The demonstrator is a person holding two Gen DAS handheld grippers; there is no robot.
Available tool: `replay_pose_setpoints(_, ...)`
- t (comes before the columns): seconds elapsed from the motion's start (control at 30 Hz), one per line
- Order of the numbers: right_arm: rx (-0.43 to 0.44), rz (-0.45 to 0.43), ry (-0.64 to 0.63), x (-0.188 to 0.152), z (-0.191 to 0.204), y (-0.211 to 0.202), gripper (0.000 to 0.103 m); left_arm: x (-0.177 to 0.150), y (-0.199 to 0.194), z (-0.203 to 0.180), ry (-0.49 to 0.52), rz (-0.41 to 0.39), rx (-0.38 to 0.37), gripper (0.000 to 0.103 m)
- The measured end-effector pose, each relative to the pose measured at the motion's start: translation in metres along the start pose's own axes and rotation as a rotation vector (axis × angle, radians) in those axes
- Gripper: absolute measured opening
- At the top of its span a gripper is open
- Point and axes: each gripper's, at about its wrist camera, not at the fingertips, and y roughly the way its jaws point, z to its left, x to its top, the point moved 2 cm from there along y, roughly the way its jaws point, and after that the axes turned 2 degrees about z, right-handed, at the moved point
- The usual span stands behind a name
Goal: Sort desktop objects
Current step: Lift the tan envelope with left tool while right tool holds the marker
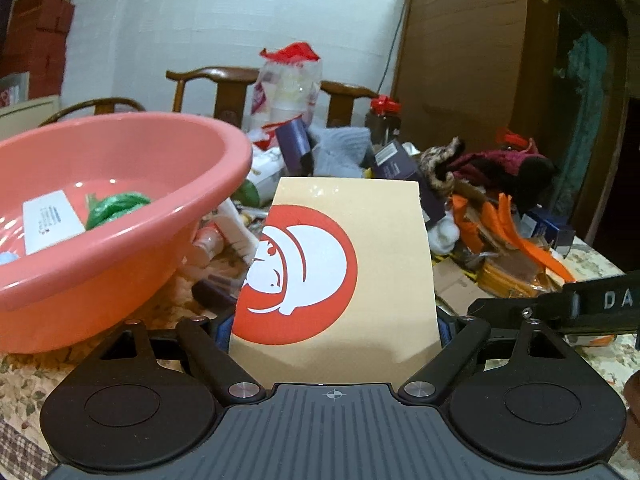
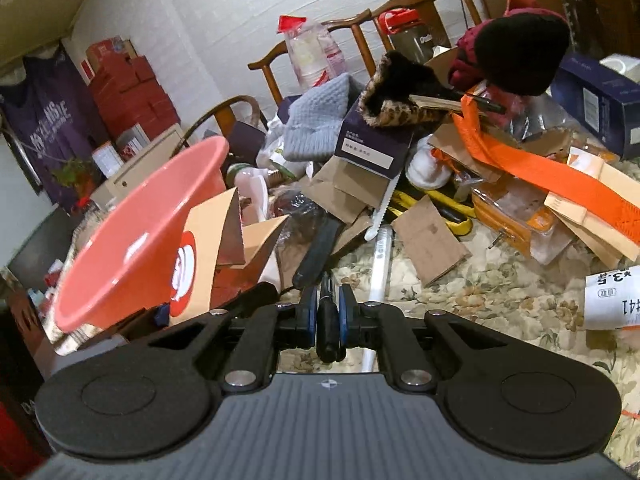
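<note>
- Here, take the pink basin (image 1: 120, 184) as your landmark: there is one of it, and it sits on the floral tablecloth (image 2: 500, 292).
- Your left gripper (image 1: 336, 328) holds one kraft paper bag (image 1: 360, 264), a red-and-white round logo on its face. The jaws stand wide, one at each side edge of the bag. The bag stands upright just right of the basin, long axis vertical, open top pointing up.
- Your right gripper (image 2: 328, 312) is pinched nearly together on one black pen (image 2: 329, 320). The pen lies along the fingers, its long axis running away from the camera, tip pointing forward toward the pile. It is to the right of the basin, beyond the bag.
- Inside the basin you can count one white flat box (image 1: 52, 220) and one crumpled green plastic bag (image 1: 116, 206); a bit of something pale blue shows at the left edge, too little to name.
- Behind and right of the basin lies a pile: one grey knitted hat (image 2: 316, 120), one orange strap (image 2: 560, 176), two dark blue cartons (image 2: 376, 140), and several cardboard scraps.
- Three wooden chairs (image 1: 224, 84) stand behind the basin.
</note>
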Motion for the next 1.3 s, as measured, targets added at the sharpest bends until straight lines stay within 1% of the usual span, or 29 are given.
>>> replay_pose_setpoints(0.1, 0.006, -0.005, 0.032, 0.003, -0.005, -0.004, 0.012, 0.001, 0.001, 0.000, -0.003, 0.003, 0.002, 0.086)
replay_pose_setpoints(0.23, -0.005, -0.034, 0.069, 0.007, -0.013, -0.009, 0.012, 0.001, 0.002, 0.000, -0.009, 0.004, 0.001, 0.086)
replay_pose_setpoints(0.37, -0.002, -0.064, 0.138, 0.014, -0.025, -0.014, 0.012, 0.000, 0.000, -0.002, -0.001, 0.002, -0.011, 0.086)
replay_pose_setpoints(0.47, 0.007, -0.082, 0.166, 0.016, -0.029, -0.016, 0.012, -0.002, 0.001, -0.005, 0.007, 0.016, -0.027, 0.086)
replay_pose_setpoints(0.67, 0.008, -0.101, 0.140, 0.012, -0.022, -0.018, 0.012, -0.004, 0.000, -0.009, 0.024, 0.014, -0.031, 0.086)
replay_pose_setpoints(1.3, 0.013, -0.097, 0.139, 0.011, -0.022, -0.018, 0.012, -0.002, -0.002, -0.005, 0.018, 0.006, -0.028, 0.087)
